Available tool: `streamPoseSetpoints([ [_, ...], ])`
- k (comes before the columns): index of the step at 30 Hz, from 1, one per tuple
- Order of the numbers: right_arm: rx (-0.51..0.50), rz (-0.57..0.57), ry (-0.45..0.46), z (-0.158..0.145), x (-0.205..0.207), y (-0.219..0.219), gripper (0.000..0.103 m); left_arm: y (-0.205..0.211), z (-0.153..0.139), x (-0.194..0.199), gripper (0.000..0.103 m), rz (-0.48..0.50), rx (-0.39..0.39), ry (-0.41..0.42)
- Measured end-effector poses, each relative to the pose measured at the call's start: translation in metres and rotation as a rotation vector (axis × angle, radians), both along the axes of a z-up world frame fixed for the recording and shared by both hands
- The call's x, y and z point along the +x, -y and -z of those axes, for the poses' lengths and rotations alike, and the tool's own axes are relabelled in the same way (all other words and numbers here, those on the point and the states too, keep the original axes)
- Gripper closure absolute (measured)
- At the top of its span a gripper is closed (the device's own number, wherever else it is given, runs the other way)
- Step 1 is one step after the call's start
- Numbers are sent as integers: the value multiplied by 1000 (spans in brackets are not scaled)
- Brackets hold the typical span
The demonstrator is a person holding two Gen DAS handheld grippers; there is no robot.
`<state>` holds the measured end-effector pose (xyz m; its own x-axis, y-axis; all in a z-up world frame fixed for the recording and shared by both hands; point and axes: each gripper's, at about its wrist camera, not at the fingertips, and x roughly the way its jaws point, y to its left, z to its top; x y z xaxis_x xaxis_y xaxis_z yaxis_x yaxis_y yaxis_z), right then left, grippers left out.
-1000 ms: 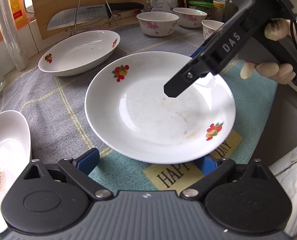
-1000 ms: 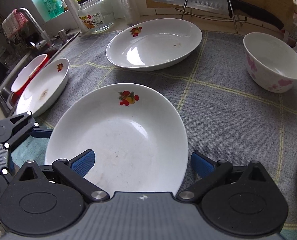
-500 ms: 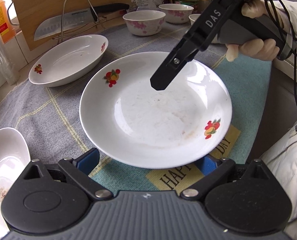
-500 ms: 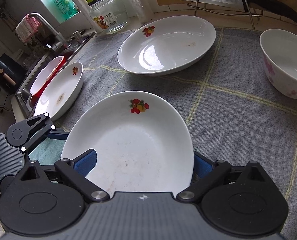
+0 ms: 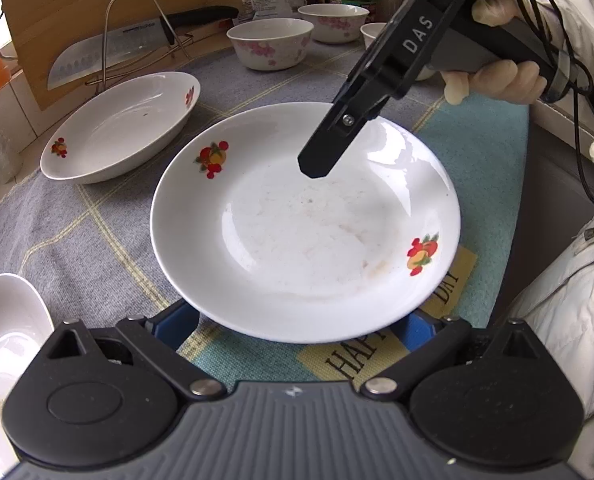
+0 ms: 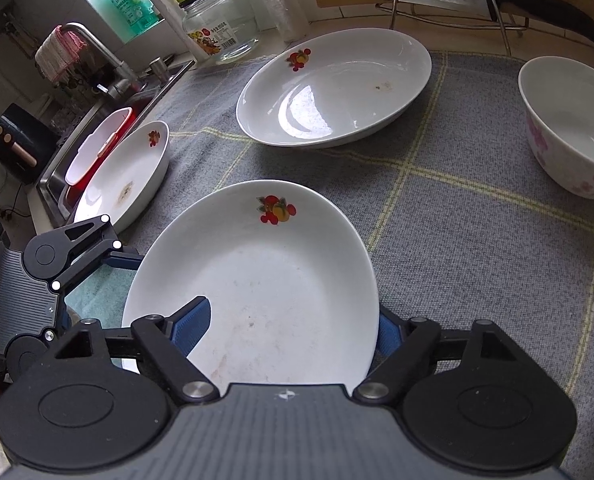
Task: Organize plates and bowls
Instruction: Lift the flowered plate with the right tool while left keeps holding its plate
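Note:
A white plate (image 5: pixel 305 232) with fruit prints lies on the grey checked cloth, and it shows close up in the right wrist view (image 6: pixel 257 272). My right gripper (image 6: pixel 293 320) takes its rim; the jaws are closing with the plate between them. One blue pad (image 6: pixel 193 320) lies on the plate's inner face and the other (image 6: pixel 389 336) sits behind the rim. In the left wrist view its upper finger (image 5: pixel 321 160) reaches over the plate's far side. My left gripper (image 5: pixel 297 328) is open, with its fingers spread wide below the plate's near rim.
A deep oval dish (image 5: pixel 121 128) lies behind the plate and another fruit-print plate (image 6: pixel 125 176) sits by the sink (image 6: pixel 97 120). Pink-flowered bowls (image 5: pixel 271 42) stand at the back. A knife on a wire rack (image 5: pixel 137 44) leans on a board. A person's sleeve (image 5: pixel 569 320) is at the right.
The right gripper's jaws have come together from wide open onto the plate's rim. Its upper finger has shifted slightly over the plate. The left gripper has stayed in place.

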<state>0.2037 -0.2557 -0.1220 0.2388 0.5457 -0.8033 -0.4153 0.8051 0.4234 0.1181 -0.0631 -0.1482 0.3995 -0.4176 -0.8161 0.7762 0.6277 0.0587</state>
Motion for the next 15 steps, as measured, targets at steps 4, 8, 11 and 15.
streamPoseSetpoints([
  [4,-4,7,-5,-1,0,0,16,4,-1,1,2,36,22,8],
  [8,-6,22,-15,-1,0,-1,16,4,-2,4,2,53,32,-2],
  [11,-16,25,-13,-2,-1,-3,16,4,-2,6,3,56,30,-8],
  [15,-19,32,-13,-4,-1,-4,16,3,-3,7,3,54,23,-10],
])
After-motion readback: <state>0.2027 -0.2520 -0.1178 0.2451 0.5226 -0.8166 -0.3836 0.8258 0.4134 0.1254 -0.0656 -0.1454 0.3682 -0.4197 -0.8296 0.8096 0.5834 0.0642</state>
